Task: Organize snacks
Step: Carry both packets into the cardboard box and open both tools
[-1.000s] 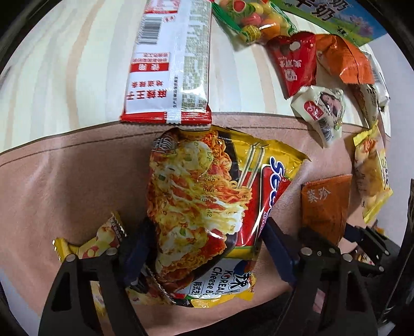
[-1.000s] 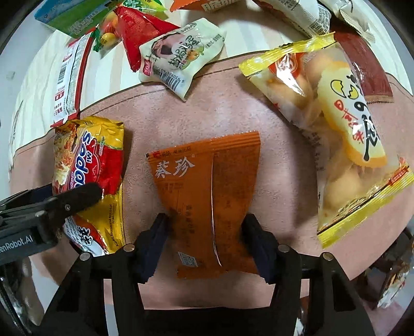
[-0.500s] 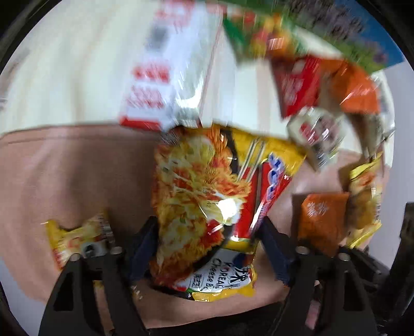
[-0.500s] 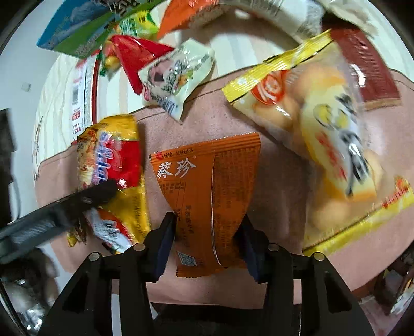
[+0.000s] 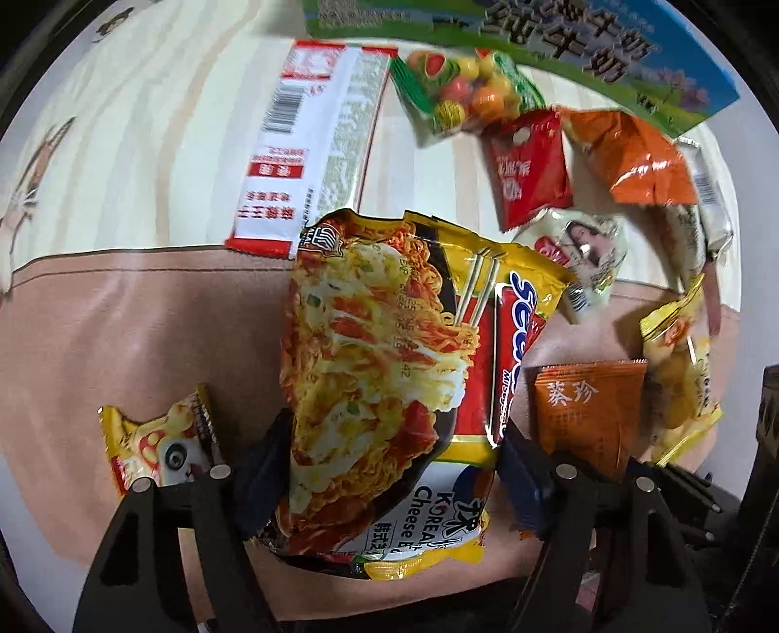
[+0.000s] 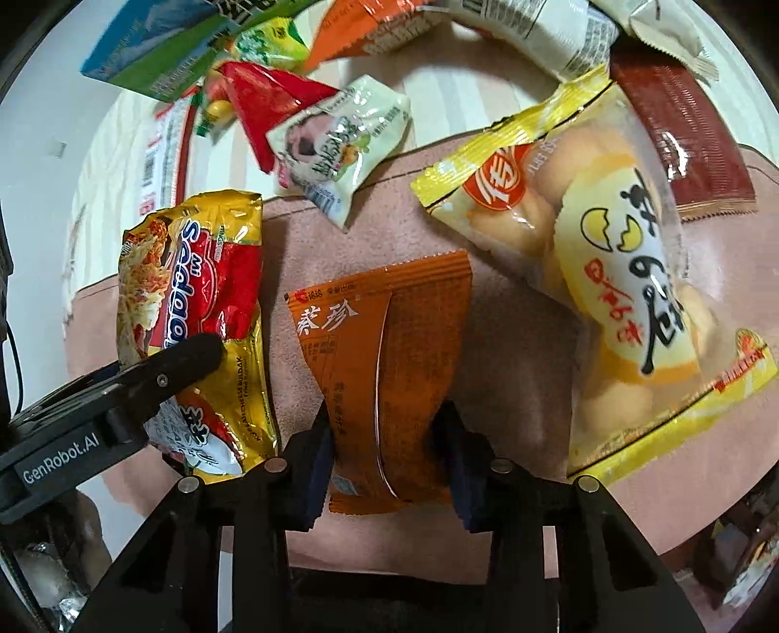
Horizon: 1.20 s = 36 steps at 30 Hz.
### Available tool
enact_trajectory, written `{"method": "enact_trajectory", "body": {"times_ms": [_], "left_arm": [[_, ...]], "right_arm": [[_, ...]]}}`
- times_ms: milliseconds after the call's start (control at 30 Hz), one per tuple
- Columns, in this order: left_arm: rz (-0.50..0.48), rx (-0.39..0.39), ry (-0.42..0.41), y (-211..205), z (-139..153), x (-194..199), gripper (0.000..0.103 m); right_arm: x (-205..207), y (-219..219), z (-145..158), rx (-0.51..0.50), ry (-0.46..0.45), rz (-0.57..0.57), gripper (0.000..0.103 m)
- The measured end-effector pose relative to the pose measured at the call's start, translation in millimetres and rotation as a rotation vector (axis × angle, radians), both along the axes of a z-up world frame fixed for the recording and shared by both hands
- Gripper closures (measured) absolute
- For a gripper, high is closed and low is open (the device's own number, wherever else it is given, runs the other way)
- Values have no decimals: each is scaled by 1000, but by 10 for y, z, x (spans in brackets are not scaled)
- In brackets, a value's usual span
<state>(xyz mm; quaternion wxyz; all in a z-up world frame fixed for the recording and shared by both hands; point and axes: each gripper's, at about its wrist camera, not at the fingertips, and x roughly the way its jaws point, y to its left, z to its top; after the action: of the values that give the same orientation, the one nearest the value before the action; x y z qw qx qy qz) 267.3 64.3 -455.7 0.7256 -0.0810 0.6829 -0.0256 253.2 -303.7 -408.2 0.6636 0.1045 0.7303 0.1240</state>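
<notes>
noodle packet (image 5: pixel 389 360): glossy crinkled plastic film
orange sachet (image 6: pixel 384 370): glossy foil-like plastic
pink mat (image 5: pixel 136 341): matt, soft cloth

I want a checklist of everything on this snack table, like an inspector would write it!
Surface: pink mat over a pale striped cloth.
Job's things: noodle packet and orange sachet lie side by side on the mat.
Clutter: egg-cake bag, white snack pouch, red packet, candy bag, milk carton, small yellow packet.
Tongs: left gripper closing around the noodle packet; right gripper shut on the orange sachet, pinching it narrow.
Cables: nothing seen.
Surroundings: mostly hidden.
</notes>
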Motion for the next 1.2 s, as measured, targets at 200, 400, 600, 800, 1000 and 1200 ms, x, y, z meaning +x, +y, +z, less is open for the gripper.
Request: {"method": "enact_trajectory", "body": {"times_ms": [200,400,600,800,1000,1200], "left_arm": [[81,-67,-75,-215,436,-214,28],[114,-148,-210,-201,1161,48,28],[109,-232,-291,-170,1928,683,28],[149,-224,-270,-65,1922,1764,28],[173,-194,-151,-80,1465,2815,28],[179,-163,-44,-68,972,3398,28]], "right_arm": [[-51,-221,495,83,-35,-15,61],[251,-542,1283,197,-152,-72,62],[1085,-684,2037,268,-298,-90,62],[2224,-552,2304,228,-388,-39,62],[3077,-253,1908,120,-340,24,61],[3608,-48,1343,41,-267,60,61]]}}
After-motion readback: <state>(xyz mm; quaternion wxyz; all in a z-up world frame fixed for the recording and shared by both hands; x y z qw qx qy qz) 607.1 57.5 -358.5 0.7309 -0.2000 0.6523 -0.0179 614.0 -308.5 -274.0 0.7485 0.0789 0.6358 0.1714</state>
